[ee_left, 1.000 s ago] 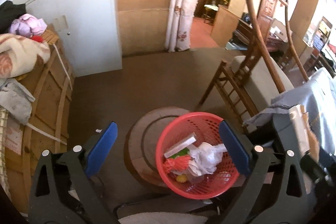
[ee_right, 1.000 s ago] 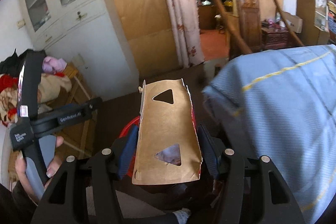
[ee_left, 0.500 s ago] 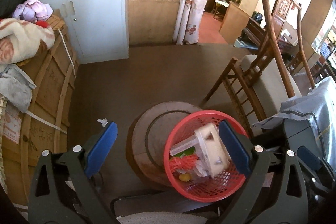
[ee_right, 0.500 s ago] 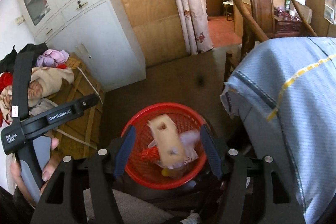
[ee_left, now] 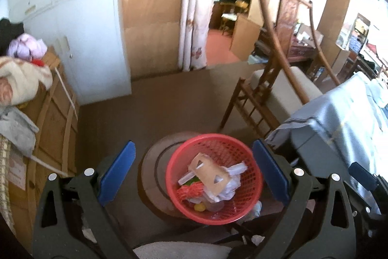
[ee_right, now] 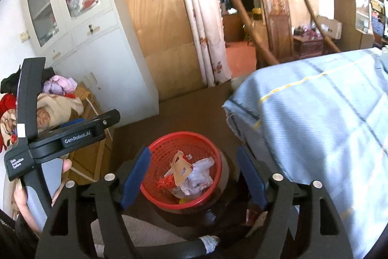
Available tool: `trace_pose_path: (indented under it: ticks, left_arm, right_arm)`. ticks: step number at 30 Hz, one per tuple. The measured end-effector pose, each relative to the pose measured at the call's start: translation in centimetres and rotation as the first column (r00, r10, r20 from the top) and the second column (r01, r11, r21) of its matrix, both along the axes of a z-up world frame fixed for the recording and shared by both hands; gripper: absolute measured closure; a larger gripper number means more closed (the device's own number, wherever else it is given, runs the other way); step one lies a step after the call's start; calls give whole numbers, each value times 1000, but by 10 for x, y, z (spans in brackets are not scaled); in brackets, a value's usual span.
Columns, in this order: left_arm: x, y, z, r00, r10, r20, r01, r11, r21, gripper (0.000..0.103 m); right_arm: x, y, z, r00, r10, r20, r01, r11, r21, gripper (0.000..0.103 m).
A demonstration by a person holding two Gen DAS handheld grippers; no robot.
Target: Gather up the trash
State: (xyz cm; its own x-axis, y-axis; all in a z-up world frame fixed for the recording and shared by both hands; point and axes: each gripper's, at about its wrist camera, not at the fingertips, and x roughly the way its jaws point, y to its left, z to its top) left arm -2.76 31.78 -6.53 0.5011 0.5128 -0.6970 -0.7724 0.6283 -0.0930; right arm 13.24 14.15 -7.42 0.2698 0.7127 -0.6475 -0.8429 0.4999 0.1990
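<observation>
A: Left wrist view first. What is closest?

B: The left gripper (ee_left: 194, 171). Its two blue fingers (ee_left: 116, 171) stand wide apart and nothing is between them. Past them sits one red basket (ee_left: 240, 149) on a round brown stool (ee_left: 152, 169).

A: What is in the basket?

B: Trash. One brown cardboard piece (ee_left: 209, 172) with triangle holes lies on top. Next to it are white crumpled plastic (ee_left: 230, 186), an orange-red net (ee_left: 188, 192) and one small yellow thing (ee_left: 200, 206).

A: And the right wrist view?

B: The right gripper (ee_right: 194, 174) is above the same basket (ee_right: 169, 142). Its jaws are opening and they hold nothing. The cardboard (ee_right: 180, 168) lies down in the basket, apart from the fingers.

A: Is there room to move?

B: Some. On the right, the edge of a blue cloth (ee_right: 315, 113) hangs close to the basket. On the left is a tall wooden crate (ee_left: 55, 118) with blankets (ee_left: 21, 79) piled on top. A hand (ee_right: 21, 198) holds the left gripper's handle there. Between them the brown floor (ee_left: 157, 101) is open.

A: What is far away?

B: One wooden chair (ee_left: 278, 89) stands past the basket on the right. One white cupboard (ee_right: 80, 28) with two glass doors is by the wall. One flowered curtain (ee_right: 206, 16) hangs at an open doorway to another room.
</observation>
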Motion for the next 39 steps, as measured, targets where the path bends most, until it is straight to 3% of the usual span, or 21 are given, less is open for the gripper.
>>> trace_pose_path:
  ticks: [5, 12, 14, 16, 23, 26, 32, 39]
  left_arm:
    - [0, -30, 28, 1000, 6, 8, -7, 993, 122, 7]
    - [6, -62, 56, 998, 49, -48, -37, 972, 234, 7]
    - [1, -72, 61, 992, 91, -87, -63, 959, 277, 7]
    - [-5, -79, 61, 985, 126, -116, -87, 951, 295, 7]
    - [-31, -71, 33, 978, 150, -146, -116, 968, 220, 7]
    - [-39, -55, 16, 984, 118, -134, -94, 980, 173, 7]
    - [-50, -15, -20, 989, 86, -122, -81, 995, 51, 7]
    - [-49, 3, -37, 977, 135, -166, -122, 988, 90, 7]
  right_arm:
    - [-4, -41, 14, 998, -40, 42, 38, 997, 60, 17]
    - [9, -69, 32, 999, -5, 41, 0, 993, 121, 13]
    - [11, -73, 42, 998, 10, 67, -19, 991, 131, 5]
    - [14, -76, 50, 996, 18, 84, -29, 990, 137, 5]
    - [12, -64, 50, 999, 31, 8, -32, 992, 123, 5]
    - [-1, -45, 33, 999, 31, -33, -28, 997, 68, 5]
    - [-29, 2, 3, 1000, -25, 17, 27, 996, -90, 5]
    - [-29, 29, -14, 996, -89, 18, 91, 982, -166, 5]
